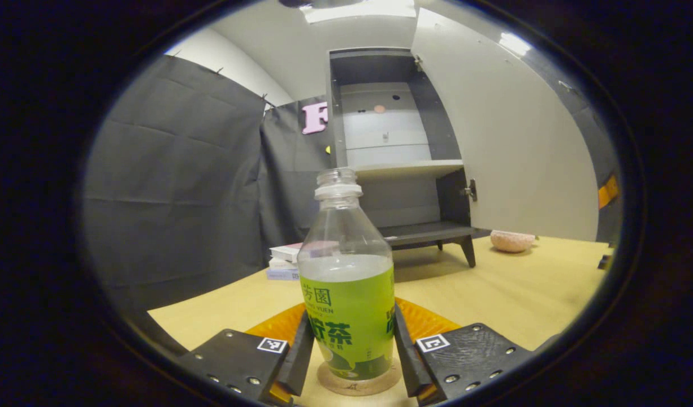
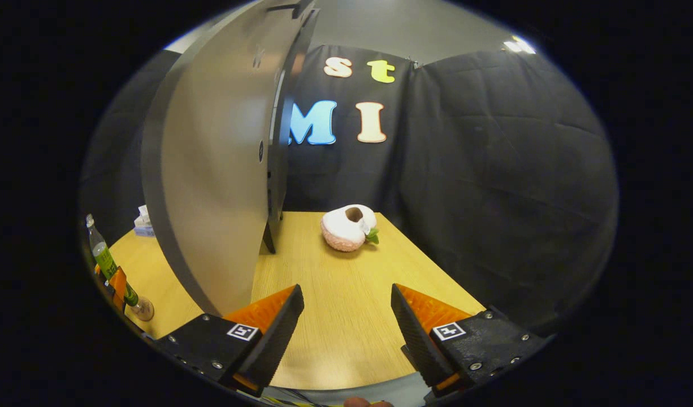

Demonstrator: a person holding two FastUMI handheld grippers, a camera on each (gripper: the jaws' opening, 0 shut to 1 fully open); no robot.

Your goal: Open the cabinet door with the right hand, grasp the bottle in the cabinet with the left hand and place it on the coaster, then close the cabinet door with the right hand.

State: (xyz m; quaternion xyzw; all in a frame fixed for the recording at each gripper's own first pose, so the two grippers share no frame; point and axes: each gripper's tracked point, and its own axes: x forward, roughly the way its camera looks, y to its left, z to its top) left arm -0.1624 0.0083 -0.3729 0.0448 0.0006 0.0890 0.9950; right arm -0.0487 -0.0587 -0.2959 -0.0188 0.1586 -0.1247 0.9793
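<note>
In the left gripper view we see the left hand-held gripper (image 1: pixel 351 362) at six o'clock, both fingers against the sides of the bottle (image 1: pixel 346 282), which stands upright on the coaster (image 1: pixel 358 384) on the table (image 1: pixel 510 294). The bottle is uncapped and looks empty. At twelve o'clock the cabinet (image 1: pixel 397 152) stands with bare shelves, its door (image 1: pixel 510 141) swung open at two o'clock. In the right gripper view, the right hand-held gripper (image 2: pixel 346 322) gapes wide, holding nothing, just right of the door (image 2: pixel 211 186). A pink peach-shaped pot (image 2: pixel 347 227) sits beyond.

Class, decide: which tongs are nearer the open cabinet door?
Right. The right tongs sit beside the cabinet door; the left tongs flank the bottle, farther off.
</note>
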